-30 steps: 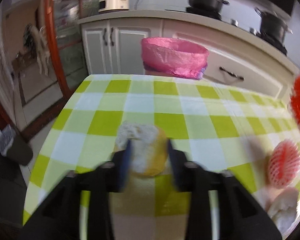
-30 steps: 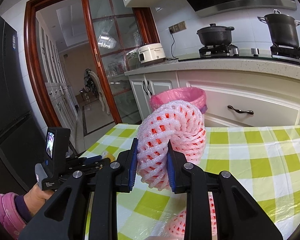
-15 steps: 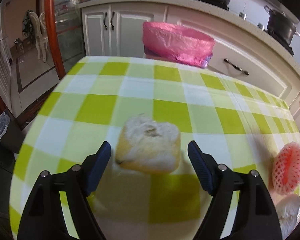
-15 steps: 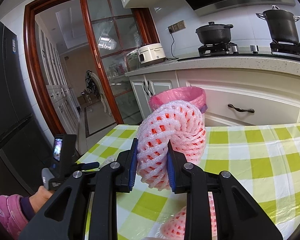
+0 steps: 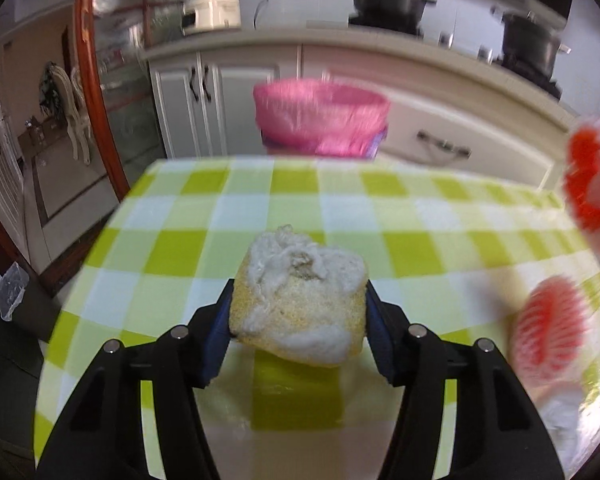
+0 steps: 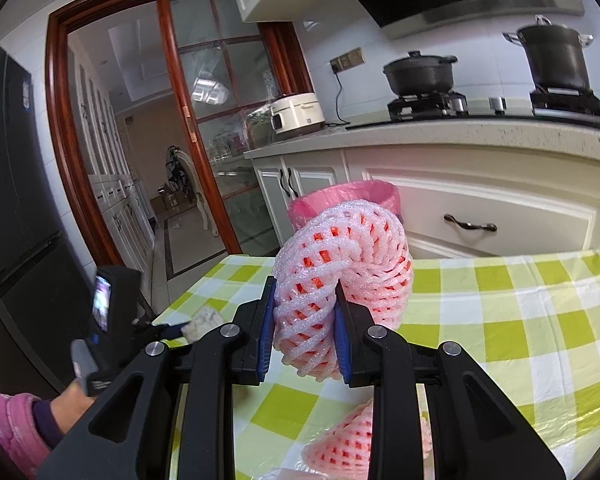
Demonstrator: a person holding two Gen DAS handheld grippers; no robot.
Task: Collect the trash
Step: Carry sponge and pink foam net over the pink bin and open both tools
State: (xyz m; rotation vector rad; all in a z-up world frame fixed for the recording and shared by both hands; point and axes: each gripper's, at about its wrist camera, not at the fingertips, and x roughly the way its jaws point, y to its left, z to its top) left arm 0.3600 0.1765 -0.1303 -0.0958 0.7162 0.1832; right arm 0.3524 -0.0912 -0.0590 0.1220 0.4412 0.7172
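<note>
A yellow chunk of peel with white pith [image 5: 300, 304] sits between the blue pads of my left gripper [image 5: 298, 312]. The jaws are closing and the pads press on both of its sides, just above the checked tablecloth [image 5: 380, 208]. In the right wrist view the same chunk [image 6: 204, 318] shows small at the far left. My right gripper [image 6: 304, 320] is shut on a pink foam fruit net [image 6: 348, 256], held up over the table. The bin with a pink bag [image 5: 322, 118] stands on the floor past the table's far edge.
A second foam net [image 5: 548, 336] and a white paper wad [image 5: 568, 428] lie at the table's right. White cabinets, a rice cooker [image 6: 296, 114] and black pots line the counter behind. A hand in a pink sleeve [image 6: 68, 412] holds the left tool.
The left jaws went from shut on the peel chunk to wide open around it on the cloth, then shut on it again at a wider span. The right gripper and its net stayed still.
</note>
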